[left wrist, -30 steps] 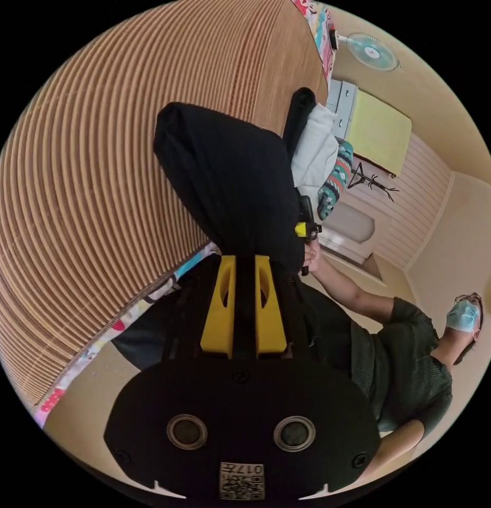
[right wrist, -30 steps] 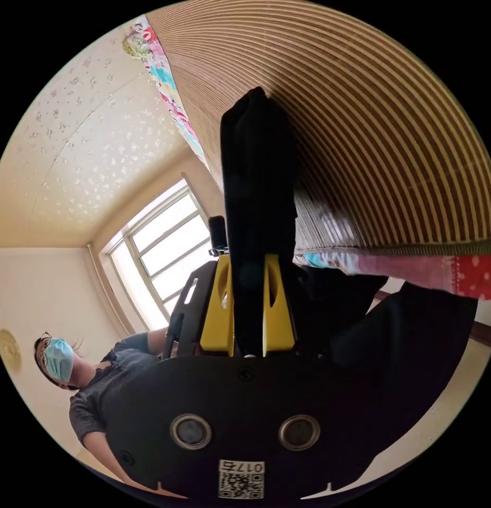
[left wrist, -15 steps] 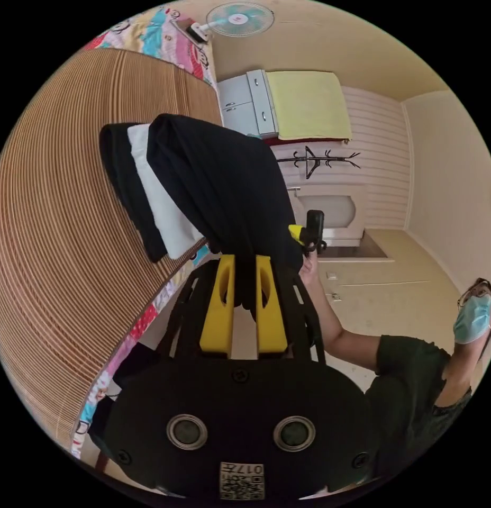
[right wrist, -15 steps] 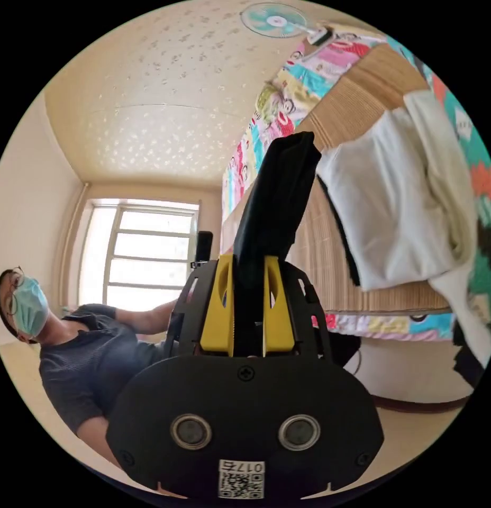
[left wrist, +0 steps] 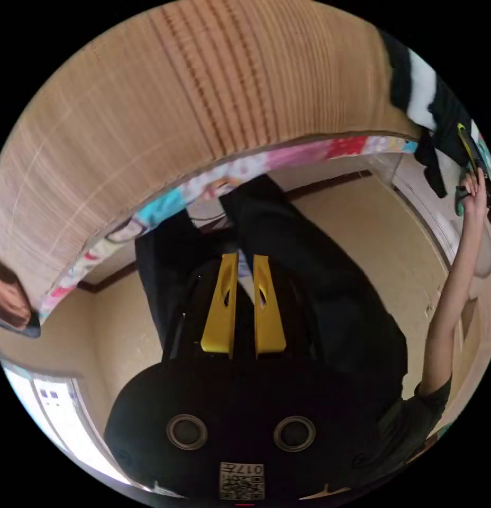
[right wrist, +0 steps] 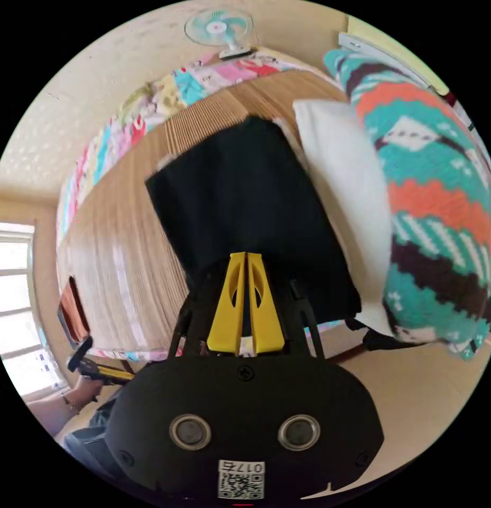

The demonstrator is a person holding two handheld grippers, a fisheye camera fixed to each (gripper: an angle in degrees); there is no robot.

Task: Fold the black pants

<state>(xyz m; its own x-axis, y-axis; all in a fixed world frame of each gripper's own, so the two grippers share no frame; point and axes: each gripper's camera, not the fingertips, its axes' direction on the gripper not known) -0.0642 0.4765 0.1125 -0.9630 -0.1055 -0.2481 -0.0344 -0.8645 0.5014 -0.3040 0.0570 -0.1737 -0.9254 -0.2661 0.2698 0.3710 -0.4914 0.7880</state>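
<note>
The black pants (right wrist: 240, 211) lie folded flat on the bed's woven mat (right wrist: 124, 275), beside a white folded garment (right wrist: 346, 201). My right gripper (right wrist: 246, 255) hovers over their near part with its yellow tips touching and no cloth visible between them. My left gripper (left wrist: 245, 256) hangs low beside the bed edge, its jaws a narrow gap apart and holding nothing. In the left gripper view the person's arm (left wrist: 446, 296) reaches up to the right gripper (left wrist: 464, 143) at a black and white clothes stack (left wrist: 423, 90).
A teal, orange and brown knit (right wrist: 436, 185) lies right of the white garment. A patterned sheet edges the mat (left wrist: 176, 95). The person's legs in dark trousers (left wrist: 319, 296) stand on the beige floor (left wrist: 393, 243). A fan (right wrist: 219, 26) is on the wall and a window (right wrist: 12, 296) is at the left.
Both grippers held the pants up in the air; now the pants lie on the bed. The left gripper has let go and dropped beside the bed. The right jaws have closed together.
</note>
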